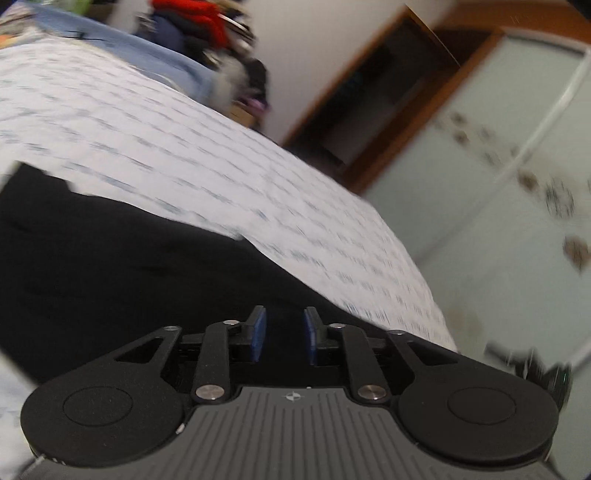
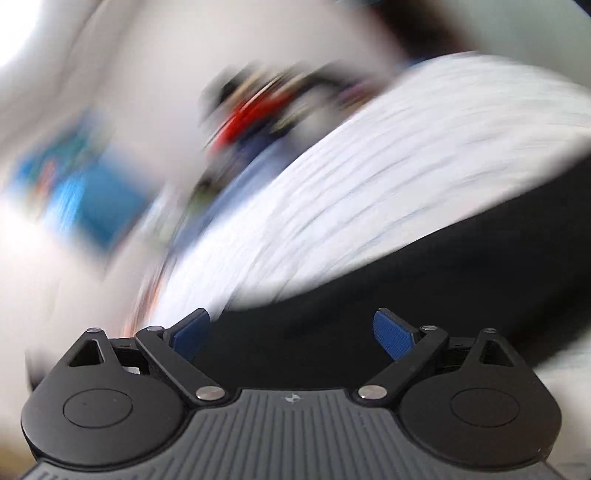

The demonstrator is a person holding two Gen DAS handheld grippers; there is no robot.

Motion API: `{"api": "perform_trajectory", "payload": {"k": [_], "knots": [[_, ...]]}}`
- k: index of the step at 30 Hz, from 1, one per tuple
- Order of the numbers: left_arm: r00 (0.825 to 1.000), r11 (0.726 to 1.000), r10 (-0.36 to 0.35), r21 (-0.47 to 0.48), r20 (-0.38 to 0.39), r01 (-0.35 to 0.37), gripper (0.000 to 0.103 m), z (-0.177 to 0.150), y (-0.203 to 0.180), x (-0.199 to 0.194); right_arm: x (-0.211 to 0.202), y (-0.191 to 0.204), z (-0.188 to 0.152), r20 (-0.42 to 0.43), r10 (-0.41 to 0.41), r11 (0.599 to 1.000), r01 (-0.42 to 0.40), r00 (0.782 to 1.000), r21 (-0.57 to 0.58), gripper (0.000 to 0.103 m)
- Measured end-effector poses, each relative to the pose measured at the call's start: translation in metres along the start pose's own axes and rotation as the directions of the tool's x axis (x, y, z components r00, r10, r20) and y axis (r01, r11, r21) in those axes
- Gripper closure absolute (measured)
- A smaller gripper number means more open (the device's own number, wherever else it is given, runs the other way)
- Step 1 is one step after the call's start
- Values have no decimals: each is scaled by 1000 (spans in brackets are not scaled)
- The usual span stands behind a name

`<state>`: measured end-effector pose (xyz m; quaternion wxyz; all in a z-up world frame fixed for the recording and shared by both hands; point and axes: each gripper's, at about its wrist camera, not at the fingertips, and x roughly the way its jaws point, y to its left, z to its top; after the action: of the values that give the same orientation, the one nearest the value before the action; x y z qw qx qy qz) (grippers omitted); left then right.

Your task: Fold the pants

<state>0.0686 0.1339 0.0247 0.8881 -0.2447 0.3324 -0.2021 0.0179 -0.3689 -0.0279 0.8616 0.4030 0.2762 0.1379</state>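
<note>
Near, in the left view: left gripper (image 1: 284,338), fingers a little apart, pinching nothing. Near, in the right view: right gripper (image 2: 291,334), fingers spread wide, nothing between. Probably just let go, ready for the next fold. Right past both: black pants (image 1: 122,258), flat on the white bed sheet (image 1: 184,147). Far off: 1 blurry clothes pile (image 1: 207,26), 1 wardrobe (image 1: 491,177).

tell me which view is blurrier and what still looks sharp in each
Right wrist view is far blurrier: the bedsheet and room smear into streaks, only the right gripper stays crisp. Left wrist view has milder motion blur on the sheet print and wardrobe; the left gripper is sharp, and the black pants show little detail.
</note>
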Motion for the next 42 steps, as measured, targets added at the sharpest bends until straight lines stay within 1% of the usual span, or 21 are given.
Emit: {"api": "perform_trajectory", "payload": {"k": [2, 3, 6, 8, 9, 10, 12, 14, 20, 22, 23, 25, 26, 27, 30, 32, 34, 36, 37, 39, 42], "knots": [[1000, 999, -1, 47, -27, 2, 75, -11, -11, 21, -25, -40, 19, 108, -89, 982, 69, 990, 176, 7], [999, 997, 13, 73, -43, -10, 75, -16, -17, 30, -34, -58, 26, 128, -131, 965, 96, 983, 246, 7], [996, 989, 42, 145, -80, -30, 75, -34, -22, 52, -38, -91, 39, 85, -213, 921, 171, 973, 350, 7], [987, 986, 86, 153, -133, -65, 75, -45, -18, 67, -33, -104, 41, 30, -254, 890, 222, 967, 399, 7], [984, 988, 91, 139, -155, -69, 75, -49, -12, 74, -30, -109, 41, 7, -250, 881, 224, 968, 417, 7], [985, 989, 87, 133, -147, -67, 75, -54, -10, 75, -31, -111, 36, -4, -251, 876, 229, 968, 425, 7], [989, 988, 70, 145, -126, -52, 72, -58, -6, 72, -30, -104, 35, -12, -260, 884, 243, 965, 400, 7], [991, 991, 55, 126, -119, -39, 71, -59, -1, 72, -23, -99, 34, -33, -234, 893, 228, 972, 387, 7], [991, 993, 40, 120, -124, -25, 69, -58, 1, 74, 6, -99, 31, -62, -72, 881, 93, 995, 464, 3], [992, 992, 35, 122, -122, -20, 69, -59, 2, 73, 5, -101, 30, -10, -58, 869, 55, 998, 492, 3], [992, 992, 33, 122, -120, -18, 69, -59, 3, 72, -1, -103, 29, 47, -68, 864, 35, 997, 503, 6], [993, 992, 31, 127, -116, -16, 69, -61, 4, 71, -12, -106, 31, 125, -122, 872, 46, 985, 487, 42], [993, 992, 30, 128, -114, -15, 68, -61, 5, 71, -13, -109, 34, 118, -164, 877, 90, 979, 472, 79], [993, 992, 29, 128, -111, -14, 68, -62, 5, 70, -14, -112, 33, 109, -196, 874, 123, 975, 469, 83], [994, 990, 19, 143, -110, -3, 62, -63, 3, 69, -12, -126, 27, 99, -232, 863, 158, 968, 480, 84], [994, 987, 14, 160, -111, 4, 58, -64, 1, 68, -11, -135, 26, 114, -210, 842, 120, 971, 526, 84], [994, 985, 10, 173, -106, 8, 58, -65, 1, 69, -12, -145, 27, 157, -200, 813, 75, 967, 578, 84], [995, 984, -3, 178, -97, 21, 58, -67, 4, 68, -11, -153, 29, 206, -184, 810, 30, 961, 586, 84], [996, 984, -11, 178, -94, 28, 58, -68, 5, 68, -11, -154, 30, 218, -187, 813, 26, 958, 582, 85], [995, 985, -23, 170, -92, 39, 58, -68, 7, 67, -17, -143, 38, 252, -188, 847, 27, 949, 531, 96], [995, 986, -30, 162, -94, 45, 58, -68, 9, 66, -39, -111, 52, 331, -140, 902, -17, 933, 432, 96]]}}
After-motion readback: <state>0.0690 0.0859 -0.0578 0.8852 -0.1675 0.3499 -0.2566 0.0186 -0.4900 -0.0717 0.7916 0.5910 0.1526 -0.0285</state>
